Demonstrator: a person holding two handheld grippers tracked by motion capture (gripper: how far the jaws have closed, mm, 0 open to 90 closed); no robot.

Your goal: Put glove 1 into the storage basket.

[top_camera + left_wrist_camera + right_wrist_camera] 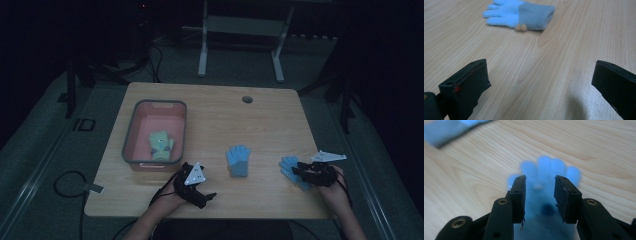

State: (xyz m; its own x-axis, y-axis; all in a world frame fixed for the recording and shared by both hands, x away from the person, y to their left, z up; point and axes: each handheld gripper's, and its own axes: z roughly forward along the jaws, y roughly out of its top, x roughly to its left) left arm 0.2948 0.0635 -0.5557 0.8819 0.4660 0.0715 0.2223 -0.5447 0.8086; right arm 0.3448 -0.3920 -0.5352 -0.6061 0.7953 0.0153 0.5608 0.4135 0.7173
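Two blue gloves are out on the table (210, 105): right glove (546, 187) lies between the part-open, empty right gripper (540, 197), best lowered and closed squarely on its palm, while the left gripper (539, 82), wide and empty, idles near the middle glove (520, 15).

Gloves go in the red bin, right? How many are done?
It looks that way: one green glove already lies in the red bin. The right gripper has its jaws around a blue glove without having closed yet. Another blue glove waits mid-table, ahead of the open left gripper.
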